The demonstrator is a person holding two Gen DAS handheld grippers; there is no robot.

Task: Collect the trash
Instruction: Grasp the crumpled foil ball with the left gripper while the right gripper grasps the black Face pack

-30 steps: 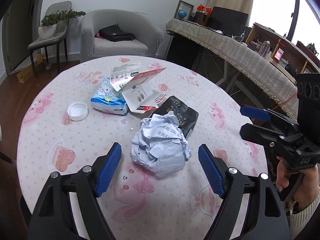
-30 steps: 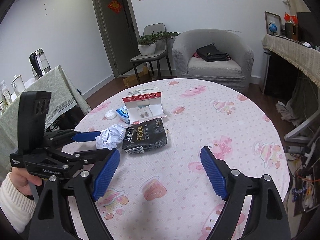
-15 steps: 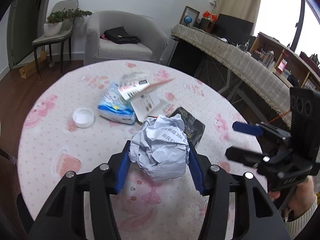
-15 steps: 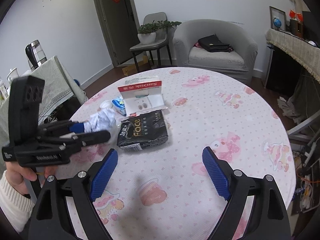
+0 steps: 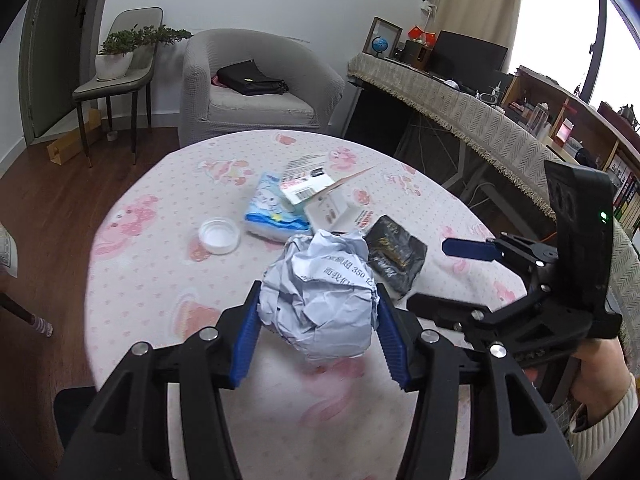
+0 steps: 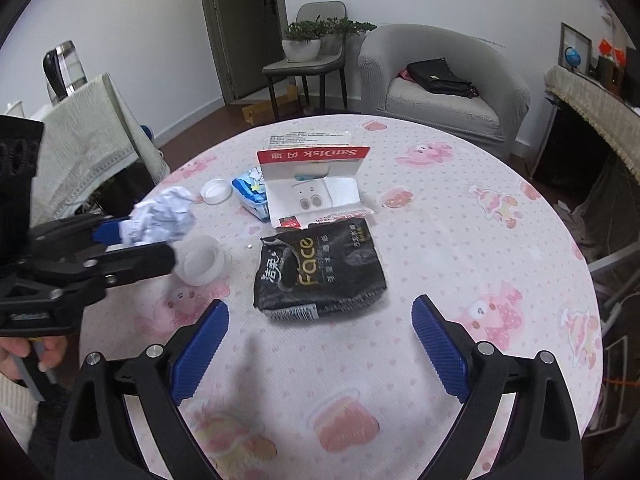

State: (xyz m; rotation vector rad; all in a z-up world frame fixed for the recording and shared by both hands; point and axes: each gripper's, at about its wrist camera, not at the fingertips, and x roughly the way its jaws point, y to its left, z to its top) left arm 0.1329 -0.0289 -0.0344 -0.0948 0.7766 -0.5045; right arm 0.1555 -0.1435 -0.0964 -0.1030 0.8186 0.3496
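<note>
The crumpled paper ball [image 5: 320, 300] is squeezed in the left gripper [image 5: 318, 336], above the table [image 5: 132, 280]. At its 1 o'clock lies a black Face packet [image 5: 394, 258]. The right gripper [image 6: 320, 344] is spread wide, holding nothing.

Crumpled paper ball [image 5: 320, 300], white w/ printed txt, was pinched in left claw [image 5: 318, 340], lifted off desk [image 6: 460, 240]. Landmark: black "Face" tissue pack [image 6: 318, 268], lying flat mid-desk. Open SanDisk card pkg [image 6: 316, 188] lay just behind it; blue tissue pack [image 6: 250, 190] & white lid [image 6: 216, 191] behind-left.
</note>
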